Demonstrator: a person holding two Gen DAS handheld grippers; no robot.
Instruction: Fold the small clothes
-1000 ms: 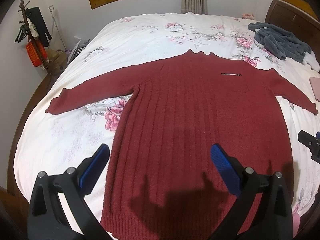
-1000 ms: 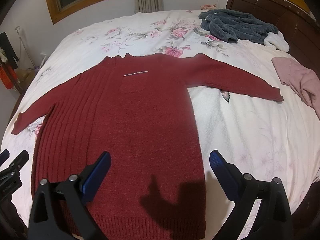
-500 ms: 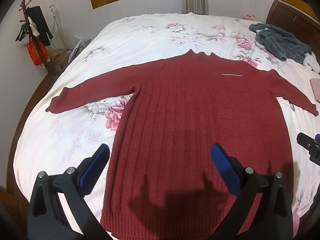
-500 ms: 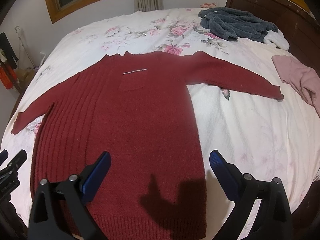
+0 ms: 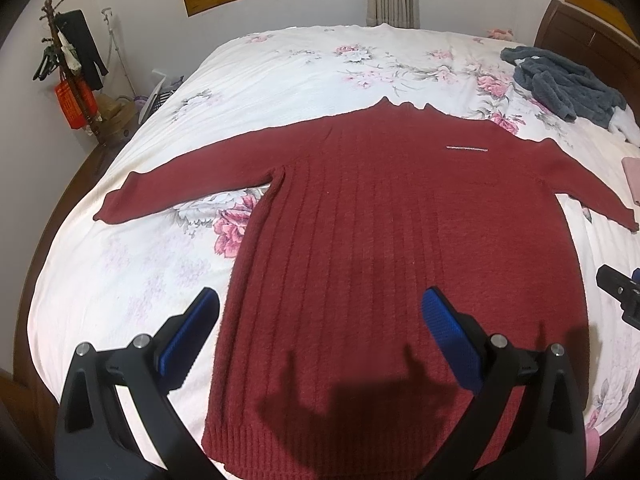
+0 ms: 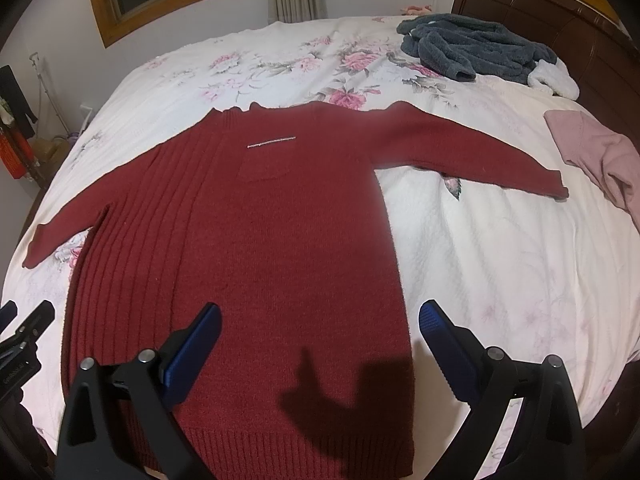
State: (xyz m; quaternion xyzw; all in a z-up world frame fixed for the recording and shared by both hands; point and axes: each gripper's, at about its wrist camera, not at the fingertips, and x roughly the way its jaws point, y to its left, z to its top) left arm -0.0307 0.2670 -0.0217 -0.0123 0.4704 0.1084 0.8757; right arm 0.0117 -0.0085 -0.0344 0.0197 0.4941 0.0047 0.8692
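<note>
A dark red ribbed sweater (image 5: pixel 400 240) (image 6: pixel 260 240) lies flat and face up on the floral bed, both sleeves spread out sideways and the hem nearest me. My left gripper (image 5: pixel 320 304) hovers open above the sweater's lower left part, holding nothing. Over the lower right part, my right gripper (image 6: pixel 320 316) is open too, its right finger past the sweater's side edge. Each gripper shows at the edge of the other's view: the right gripper (image 5: pixel 620 296) and the left gripper (image 6: pixel 24 336).
The bed (image 5: pixel 280 68) has a white floral cover and a dark wooden headboard (image 6: pixel 560 28) on the right. A grey fluffy garment (image 6: pixel 472 48) and a pink garment (image 6: pixel 596 152) lie at the right side. A coat stand (image 5: pixel 68 60) is by the left wall.
Both grippers have shifted only slightly; the sweater sits a little lower in the views. Sweater and jaws are unchanged.
</note>
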